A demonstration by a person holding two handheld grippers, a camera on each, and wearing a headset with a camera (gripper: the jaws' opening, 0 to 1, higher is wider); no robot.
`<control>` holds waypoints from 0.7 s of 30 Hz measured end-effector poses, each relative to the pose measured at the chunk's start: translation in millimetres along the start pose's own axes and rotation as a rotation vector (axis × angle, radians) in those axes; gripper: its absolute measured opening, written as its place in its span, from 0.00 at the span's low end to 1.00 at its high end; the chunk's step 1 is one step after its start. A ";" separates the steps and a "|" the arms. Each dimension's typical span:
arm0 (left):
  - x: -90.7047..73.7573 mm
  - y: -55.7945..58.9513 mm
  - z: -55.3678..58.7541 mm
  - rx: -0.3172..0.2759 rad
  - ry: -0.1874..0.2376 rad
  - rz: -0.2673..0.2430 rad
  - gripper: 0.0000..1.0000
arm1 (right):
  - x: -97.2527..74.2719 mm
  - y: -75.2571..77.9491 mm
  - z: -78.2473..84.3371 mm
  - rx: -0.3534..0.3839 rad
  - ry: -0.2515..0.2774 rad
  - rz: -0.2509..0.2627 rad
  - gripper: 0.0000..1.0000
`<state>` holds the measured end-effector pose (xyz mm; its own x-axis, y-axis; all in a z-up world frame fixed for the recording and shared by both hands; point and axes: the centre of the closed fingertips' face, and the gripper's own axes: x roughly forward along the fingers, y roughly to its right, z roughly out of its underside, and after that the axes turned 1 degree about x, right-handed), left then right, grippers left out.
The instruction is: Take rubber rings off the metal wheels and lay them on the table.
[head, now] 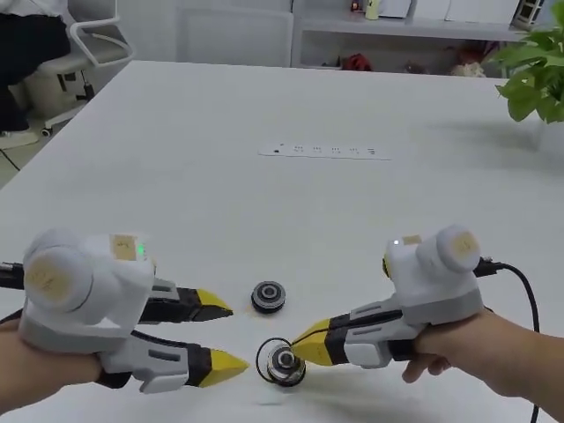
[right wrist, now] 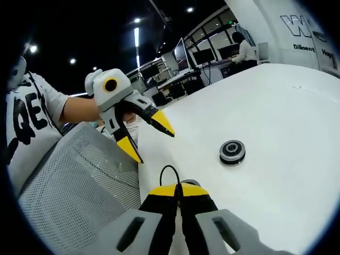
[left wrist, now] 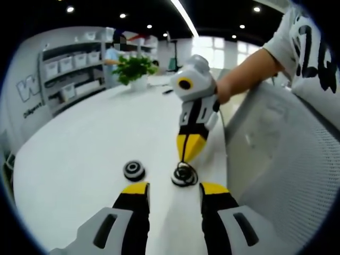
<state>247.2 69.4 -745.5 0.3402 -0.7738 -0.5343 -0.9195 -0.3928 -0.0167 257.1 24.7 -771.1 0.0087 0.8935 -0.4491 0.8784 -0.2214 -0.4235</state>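
Two small metal wheels lie near the table's front edge. The farther wheel point(head: 269, 296) point(left wrist: 134, 170) point(right wrist: 232, 151) still wears its black rubber ring. The nearer wheel point(head: 284, 364) point(left wrist: 184, 177) sits under my right gripper point(head: 300, 345) point(right wrist: 178, 189). That gripper is shut on a thin black rubber ring point(head: 267, 351) point(right wrist: 166, 171), which loops up beside the wheel. My left gripper point(head: 226, 335) point(left wrist: 174, 188) is open just left of the nearer wheel, with nothing between its yellow tips. The right gripper point(left wrist: 190, 150) points down at the ring in the left gripper view.
A flat white strip with sockets point(head: 326, 151) lies at mid-table. A green plant point(head: 536, 75) stands at the far right edge. An office chair point(head: 88, 40) is beyond the far left corner. A grey mesh chair back point(left wrist: 281, 159) is behind the person.
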 end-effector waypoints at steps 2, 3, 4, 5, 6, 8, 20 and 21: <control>-2.5 -0.6 0.9 -0.004 0.003 -0.006 0.39 | 0.1 -0.6 -0.8 -0.001 0.000 -0.001 0.00; -4.1 -0.8 1.1 -0.010 0.006 -0.009 0.39 | 0.1 -1.0 -1.7 -0.001 0.001 -0.002 0.00; -5.2 -1.0 1.3 -0.013 0.007 -0.011 0.39 | 0.2 -1.3 -2.6 -0.001 0.002 -0.003 0.00; -6.7 -1.4 1.3 -0.016 0.009 -0.016 0.39 | 0.2 -1.8 -4.2 -0.003 0.004 -0.004 0.00; -7.6 -1.5 1.4 -0.018 0.010 -0.017 0.39 | 0.2 -2.0 -5.5 -0.005 0.006 -0.004 0.00; -9.7 -2.0 1.7 -0.019 0.012 -0.022 0.40 | 0.3 -2.3 -8.5 -0.006 0.010 -0.006 0.00; -22.3 -9.6 6.2 -0.030 0.018 -0.053 0.42 | 7.6 -5.6 -25.5 -0.025 0.022 -0.009 0.00; -23.8 -10.8 6.7 -0.030 0.019 -0.058 0.42 | 9.0 -5.8 -27.2 -0.027 0.023 -0.009 0.00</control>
<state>247.7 95.4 -738.2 0.3964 -0.7585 -0.5172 -0.8919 -0.4517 -0.0211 265.1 44.6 -751.3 0.0116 0.9042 -0.4269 0.8912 -0.2030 -0.4056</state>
